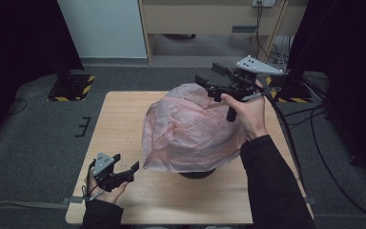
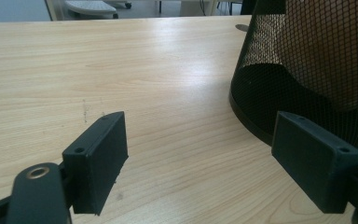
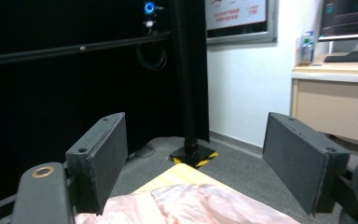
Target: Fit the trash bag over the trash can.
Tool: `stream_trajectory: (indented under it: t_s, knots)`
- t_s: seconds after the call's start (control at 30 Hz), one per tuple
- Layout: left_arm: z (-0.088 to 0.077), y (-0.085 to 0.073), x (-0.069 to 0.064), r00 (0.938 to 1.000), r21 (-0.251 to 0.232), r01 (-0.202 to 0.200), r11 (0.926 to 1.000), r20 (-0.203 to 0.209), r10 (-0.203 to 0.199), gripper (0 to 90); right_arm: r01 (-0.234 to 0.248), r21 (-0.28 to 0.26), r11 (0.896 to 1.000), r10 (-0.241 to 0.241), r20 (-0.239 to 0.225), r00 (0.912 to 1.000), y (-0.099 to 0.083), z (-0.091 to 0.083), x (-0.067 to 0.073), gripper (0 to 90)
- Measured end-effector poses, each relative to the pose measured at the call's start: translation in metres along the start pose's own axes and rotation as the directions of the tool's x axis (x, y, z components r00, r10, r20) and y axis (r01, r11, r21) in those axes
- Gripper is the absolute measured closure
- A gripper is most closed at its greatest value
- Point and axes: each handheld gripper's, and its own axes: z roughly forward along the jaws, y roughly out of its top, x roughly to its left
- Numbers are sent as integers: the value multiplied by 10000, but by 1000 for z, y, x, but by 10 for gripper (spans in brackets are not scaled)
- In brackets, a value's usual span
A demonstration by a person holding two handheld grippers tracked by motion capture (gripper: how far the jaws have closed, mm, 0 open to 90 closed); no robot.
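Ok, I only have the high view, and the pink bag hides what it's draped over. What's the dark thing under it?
Observer: A black mesh bin. The left gripper view shows its mesh wall standing on the table.
Operator: Is the right gripper pinching the pink bag?
Observer: No. The right gripper view shows its jaws wide open, with the bag lying low beneath them and neither pad pressing on it.
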Motion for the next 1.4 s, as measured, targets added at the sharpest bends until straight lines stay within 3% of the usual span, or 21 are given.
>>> stream_trajectory:
  t_s: [0.23,0.33,0.4,0.53,0.6,0.7,0.77,0.8,1.1,1.4]
  knots:
    - [2,-1,0,10000,141,-31,9999,42,31,178,180,727,9972,-172,-116,9998,-14,32,13,218]
    - [2,-1,0,10000,162,-20,9999,8,20,179,325,1418,9894,-298,-211,9993,-27,44,16,224]
    - [2,-1,1,10000,147,2,9999,-1,-2,179,485,2036,9778,-485,-51,9988,-38,50,18,251]
    - [3,-1,1,10000,184,13,9998,21,-14,180,600,3290,9424,-657,63,9978,-57,58,16,246]
    - [3,-1,1,10000,212,8,9998,13,-9,180,433,3971,9168,-542,163,9984,-64,62,14,210]
    - [4,-1,0,10000,267,-45,9996,38,44,182,401,4907,8704,-548,155,9984,-72,69,14,149]
    - [4,-1,0,10000,286,-56,9996,59,55,182,412,5193,8536,-594,185,9981,-76,73,13,116]
    - [4,-1,0,10000,292,-62,9996,65,60,183,355,5413,8401,-577,240,9980,-78,75,13,99]
    - [4,-1,1,9999,322,-89,9994,87,86,183,225,6156,7877,-491,264,9984,-93,85,13,66]
    - [5,-1,0,9999,364,-132,9993,105,128,183,168,6441,7647,-356,161,9992,-100,90,12,66]
